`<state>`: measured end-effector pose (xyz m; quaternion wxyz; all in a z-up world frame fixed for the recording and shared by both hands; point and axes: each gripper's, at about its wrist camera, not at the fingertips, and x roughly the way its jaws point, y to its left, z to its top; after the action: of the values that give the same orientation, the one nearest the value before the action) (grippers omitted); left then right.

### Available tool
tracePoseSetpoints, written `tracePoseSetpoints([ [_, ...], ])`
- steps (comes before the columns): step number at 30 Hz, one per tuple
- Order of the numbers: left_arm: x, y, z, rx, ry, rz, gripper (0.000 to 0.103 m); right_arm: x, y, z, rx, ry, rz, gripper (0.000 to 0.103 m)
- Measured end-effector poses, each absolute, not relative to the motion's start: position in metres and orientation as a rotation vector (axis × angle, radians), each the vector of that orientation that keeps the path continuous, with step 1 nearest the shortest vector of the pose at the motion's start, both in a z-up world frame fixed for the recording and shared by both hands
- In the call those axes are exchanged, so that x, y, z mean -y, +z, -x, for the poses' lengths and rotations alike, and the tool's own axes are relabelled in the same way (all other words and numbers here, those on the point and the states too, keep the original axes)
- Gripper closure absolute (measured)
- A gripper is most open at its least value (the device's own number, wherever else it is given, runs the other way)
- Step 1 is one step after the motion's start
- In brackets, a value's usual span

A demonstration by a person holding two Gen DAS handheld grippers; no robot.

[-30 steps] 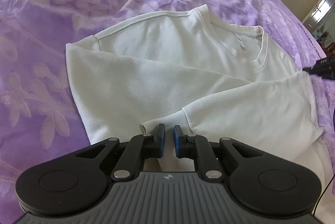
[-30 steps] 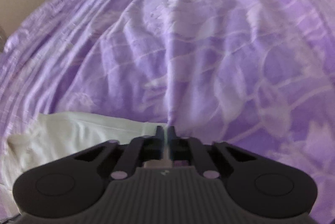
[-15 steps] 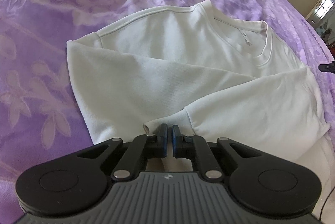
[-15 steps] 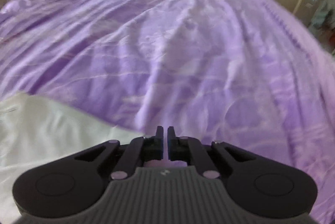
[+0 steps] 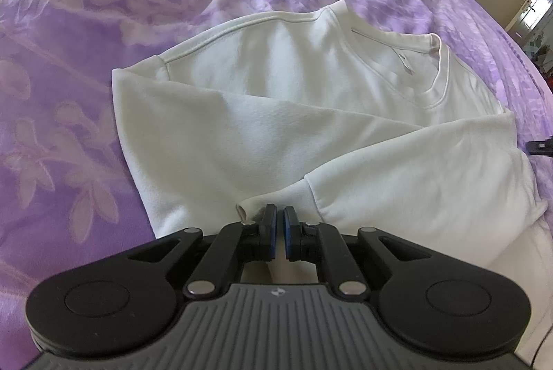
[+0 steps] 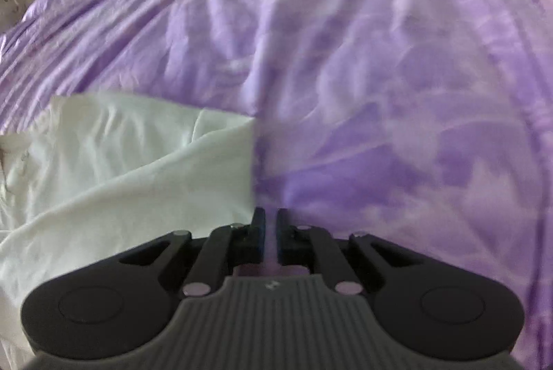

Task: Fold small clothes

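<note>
White cotton-look sweatshirt (image 5: 293,128) is lying flat on the purple floral bedspread (image 5: 69,128), both sleeves folded across the chest, collar facing away from the left gripper (image 5: 280,212). No readable writing anywhere: small neck tag inside the collar is showing but too small to read; only a tiny logo mark is showing on each gripper body, not legible.

L fingers (image 5: 269,221): sitting nearly together, thin slit between the blue pads, nothing pinched. Sleeve cuff is lying just ahead of the tips, slightly to their left; second sleeve's edge is just ahead-right. Rest of the shirt is spreading out in front of the fingers.

R gripper (image 6: 271,214): jaws have just been opening a little, small gap now, only bedspread (image 6: 380,93) showing through it, nothing between them. Shirt (image 6: 121,169) is sitting left of the R fingers (image 6: 258,221), its folded edge just beside the left tip; can't tell if touching. Frame is blurry.
</note>
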<state>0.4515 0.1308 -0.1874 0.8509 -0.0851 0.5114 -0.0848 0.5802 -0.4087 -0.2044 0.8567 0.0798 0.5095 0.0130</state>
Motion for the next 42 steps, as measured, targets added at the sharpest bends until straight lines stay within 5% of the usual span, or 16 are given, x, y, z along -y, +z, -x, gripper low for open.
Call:
tracePoseSetpoints([
  [4, -0.131, -0.187, -0.450, -1.075, -0.168, 0.188, 0.093, 0.397, -0.186, -0.555, -1.050, 0.151, -0.236, 0.096],
  [11, -0.138, -0.179, -0.435, -1.076, -0.149, 0.204, 0.093, 0.395, -0.233, -0.546, -1.175, 0.044, -0.200, 0.103],
  [22, -0.125, -0.139, -0.384, -1.003, -0.195, 0.218, 0.084, 0.404, -0.176, -0.486, -1.042, 0.123, -0.268, 0.103],
  [32, -0.101, -0.165, -0.374, -1.078, -0.109, 0.139, 0.083, 0.404, -0.229, -0.474, -1.130, 0.083, -0.320, 0.103],
  [42, -0.101, -0.064, -0.311, -1.013, -0.183, -0.137, 0.076, 0.399, -0.129, -0.413, -1.067, 0.183, -0.140, 0.100],
])
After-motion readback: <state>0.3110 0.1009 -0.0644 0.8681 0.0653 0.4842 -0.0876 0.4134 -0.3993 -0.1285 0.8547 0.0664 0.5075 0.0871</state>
